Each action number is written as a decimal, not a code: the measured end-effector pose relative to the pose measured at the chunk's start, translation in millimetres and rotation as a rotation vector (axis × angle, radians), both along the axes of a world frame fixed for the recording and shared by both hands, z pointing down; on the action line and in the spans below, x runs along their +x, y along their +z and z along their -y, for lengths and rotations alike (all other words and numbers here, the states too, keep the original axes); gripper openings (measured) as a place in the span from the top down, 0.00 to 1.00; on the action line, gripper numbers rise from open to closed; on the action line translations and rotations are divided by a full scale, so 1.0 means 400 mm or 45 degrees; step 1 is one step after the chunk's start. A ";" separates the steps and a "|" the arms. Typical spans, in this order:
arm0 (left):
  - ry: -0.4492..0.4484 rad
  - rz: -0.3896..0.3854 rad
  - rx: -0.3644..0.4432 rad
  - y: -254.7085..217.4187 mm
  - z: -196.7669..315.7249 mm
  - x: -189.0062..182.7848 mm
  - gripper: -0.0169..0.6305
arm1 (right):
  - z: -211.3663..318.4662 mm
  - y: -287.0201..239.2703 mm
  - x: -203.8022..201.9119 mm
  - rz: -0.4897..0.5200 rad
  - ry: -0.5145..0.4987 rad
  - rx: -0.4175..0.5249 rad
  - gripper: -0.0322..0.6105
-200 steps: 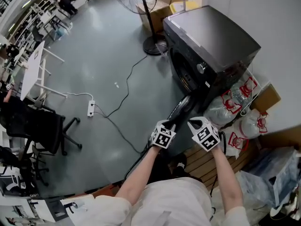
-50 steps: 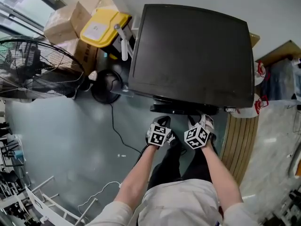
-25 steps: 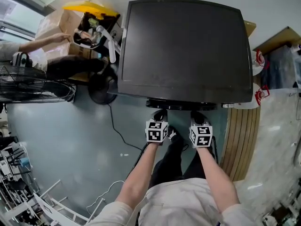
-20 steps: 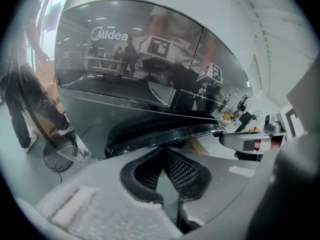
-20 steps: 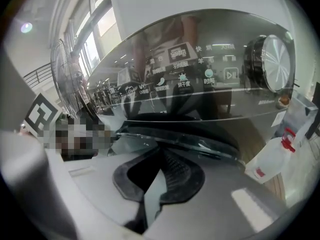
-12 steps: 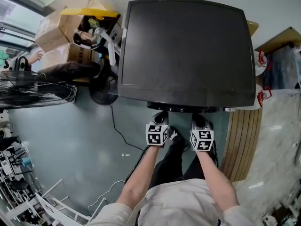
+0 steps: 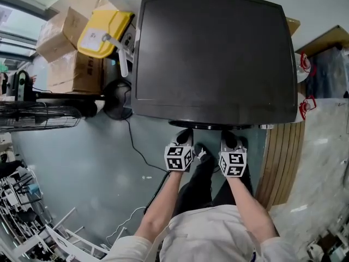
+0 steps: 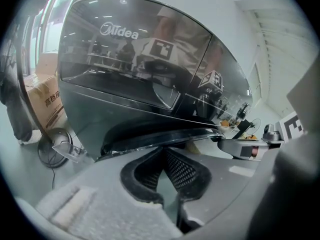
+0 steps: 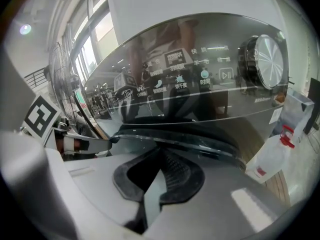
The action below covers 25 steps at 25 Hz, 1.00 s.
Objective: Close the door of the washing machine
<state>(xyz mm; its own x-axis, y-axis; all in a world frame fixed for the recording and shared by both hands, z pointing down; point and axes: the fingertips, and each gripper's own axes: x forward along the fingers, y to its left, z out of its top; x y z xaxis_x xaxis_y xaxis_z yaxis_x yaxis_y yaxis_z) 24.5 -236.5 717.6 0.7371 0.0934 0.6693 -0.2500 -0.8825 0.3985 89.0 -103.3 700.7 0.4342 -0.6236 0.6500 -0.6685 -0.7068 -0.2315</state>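
Seen from above, a person's two forearms reach forward from a pale shirt, each hand holding a gripper topped with a black-and-white marker cube. The left gripper (image 7: 185, 137) and the right gripper (image 7: 229, 138) sit side by side, a little apart, both with jaws pressed together and nothing between them. Their tips meet the round washing machine door (image 7: 215, 125), which lies against the front of the dark washing machine (image 7: 212, 53); whether it is latched cannot be told. Each gripper view shows the door's curved rim just past the closed jaws, with the glossy control panel and its silver dial (image 9: 263, 54) above.

On the grey floor to the left, a black cable (image 7: 143, 157) winds toward the round base of a standing fan (image 7: 117, 99). Beyond it are stacked cardboard boxes (image 7: 62, 29) and a bin with a yellow lid (image 7: 103, 31), close against the machine's left side. To the right lies a slatted wooden board (image 7: 278, 157), with plastic bags with red handles (image 7: 305, 86) beside the machine.
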 end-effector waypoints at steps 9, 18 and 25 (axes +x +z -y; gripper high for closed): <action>-0.034 -0.027 0.000 0.000 0.012 0.028 0.96 | 0.006 0.001 0.021 -0.007 0.008 0.031 0.95; -0.017 -0.015 0.040 0.007 0.006 0.031 0.96 | 0.002 0.014 0.026 0.025 -0.094 -0.013 0.95; -0.141 -0.051 0.086 -0.105 -0.011 -0.016 0.96 | -0.014 -0.063 0.015 -0.007 -0.246 -0.014 0.95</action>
